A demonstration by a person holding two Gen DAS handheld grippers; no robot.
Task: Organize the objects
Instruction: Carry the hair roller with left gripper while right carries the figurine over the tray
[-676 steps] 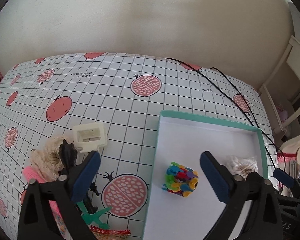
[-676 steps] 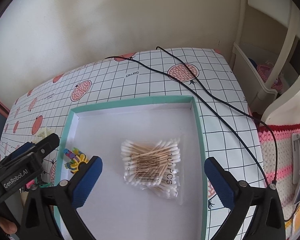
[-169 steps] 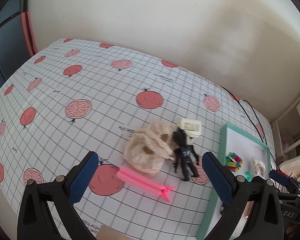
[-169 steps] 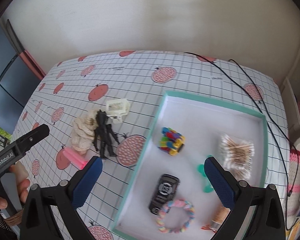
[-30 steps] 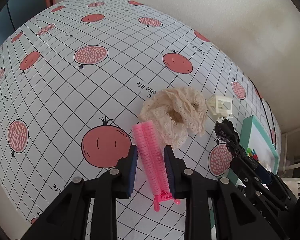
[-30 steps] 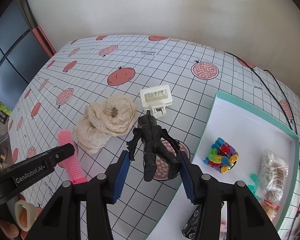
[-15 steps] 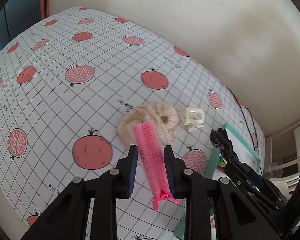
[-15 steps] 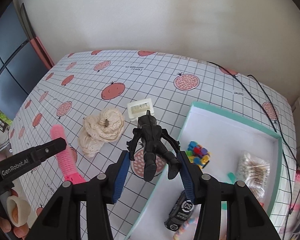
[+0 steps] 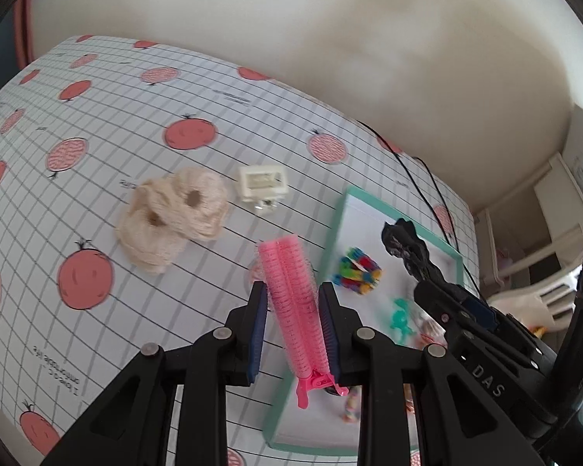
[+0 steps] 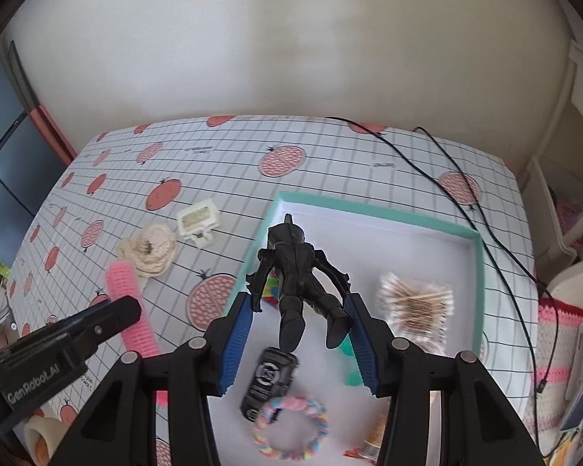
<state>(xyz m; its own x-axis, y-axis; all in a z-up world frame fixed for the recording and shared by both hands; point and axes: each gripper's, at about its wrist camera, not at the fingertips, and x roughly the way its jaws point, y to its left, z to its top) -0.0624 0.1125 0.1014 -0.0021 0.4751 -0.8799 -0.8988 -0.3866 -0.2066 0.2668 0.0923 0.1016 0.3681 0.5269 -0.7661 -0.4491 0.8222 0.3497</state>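
My left gripper (image 9: 293,291) is shut on a pink hair roller clip (image 9: 293,303) and holds it in the air over the left edge of the teal-rimmed tray (image 9: 340,209). My right gripper (image 10: 297,301) is shut on a black action figure (image 10: 297,272) and holds it above the tray (image 10: 377,213); the figure also shows in the left wrist view (image 9: 406,246). On the tablecloth lie a cream lace scrunchie (image 9: 175,213) and a white claw clip (image 9: 263,185).
The tray holds a colourful clip bundle (image 9: 356,276), a teal clip (image 9: 400,316), a cotton swab bag (image 10: 418,303), a black toy car (image 10: 270,382) and a pastel scrunchie (image 10: 289,421). A black cable (image 10: 466,209) runs past the tray's far right. White shelving (image 10: 563,194) stands at right.
Both grippers have lifted and moved right with their objects. The roller now hangs over the tray's left edge and the figure over the tray's inside.
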